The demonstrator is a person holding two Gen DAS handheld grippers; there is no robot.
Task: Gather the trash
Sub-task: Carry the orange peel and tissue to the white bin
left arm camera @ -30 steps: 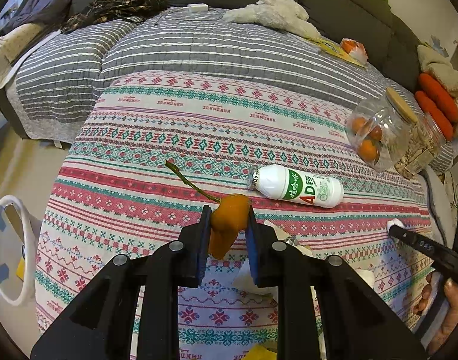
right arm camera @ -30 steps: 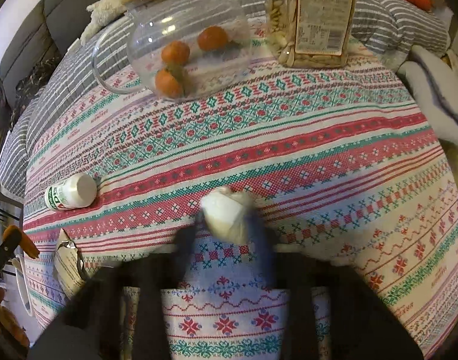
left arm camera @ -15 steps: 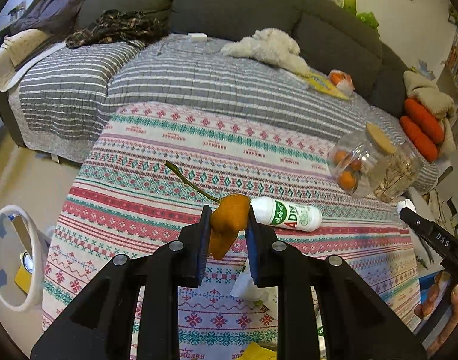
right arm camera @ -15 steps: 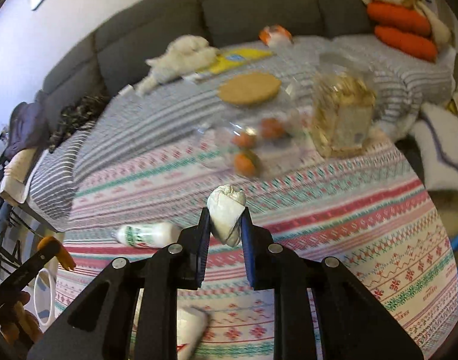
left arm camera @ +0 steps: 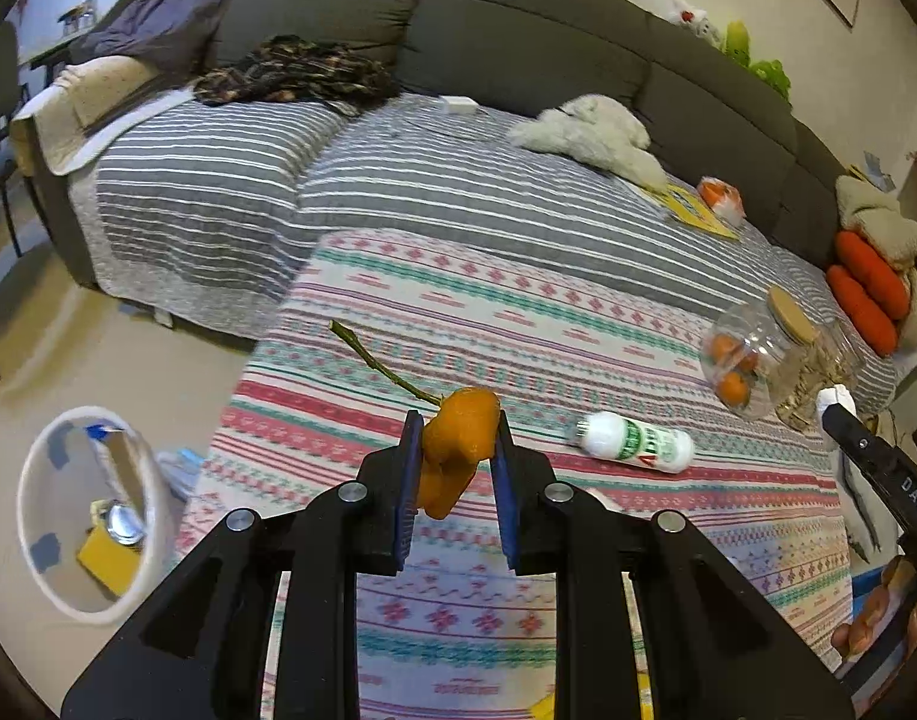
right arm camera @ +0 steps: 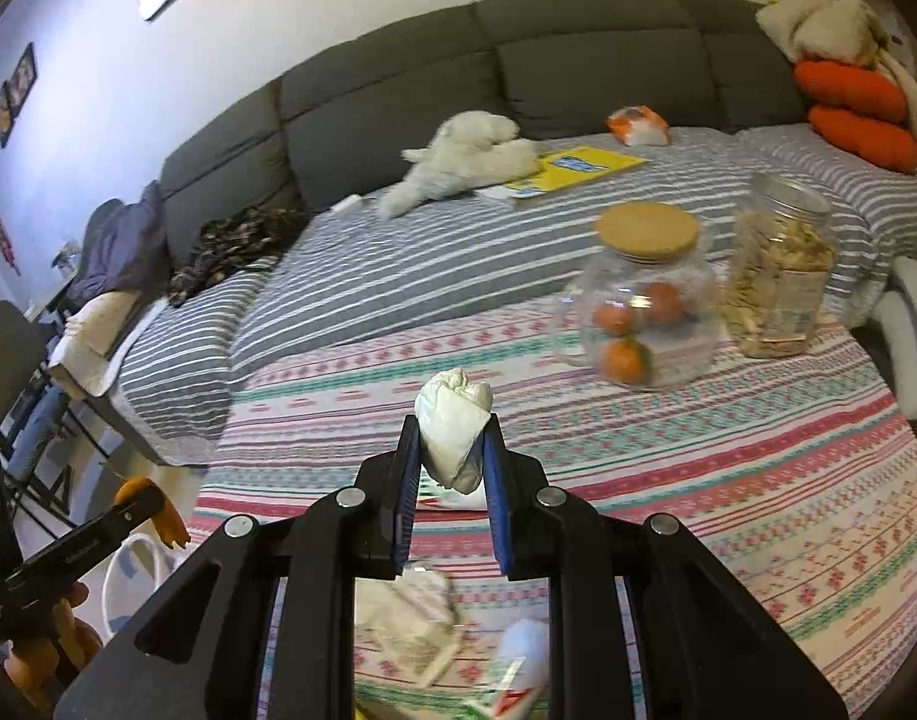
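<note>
Above the patterned tablecloth (left arm camera: pixel 518 324) that covers the surface, the left gripper (left arm camera: pixel 452 468) is clenched on a piece of orange peel (left arm camera: pixel 458 438) with a thin green stem (left arm camera: pixel 380 360) sticking up and away from it, held clear of the cloth. The right gripper (right arm camera: pixel 446 456) is likewise up in the air, pinching a crumpled white tissue (right arm camera: pixel 452 426) between its blue pads (right arm camera: pixel 407 480). Down on the floor off the left edge of the surface stands a white trash bin (left arm camera: pixel 32 516), with a yellow scrap and a shiny can showing inside. On the cloth, a small white drink bottle (left arm camera: pixel 635 441) with green lettering lies on its side toward the middle. Near the far right edge a clear jar with a cork lid (right arm camera: pixel 647 294) holds oranges, and just beside it stands a second clear jar (right arm camera: pixel 779 276) filled with what look like seeds. More crumpled paper (right arm camera: pixel 407 624) lies at the near edge, blurred under the right gripper. Behind the surface runs a grey sofa (right arm camera: pixel 518 60) with a striped cover, a white plush toy (right arm camera: pixel 464 156) and a yellow book (right arm camera: pixel 578 168) on it.
</note>
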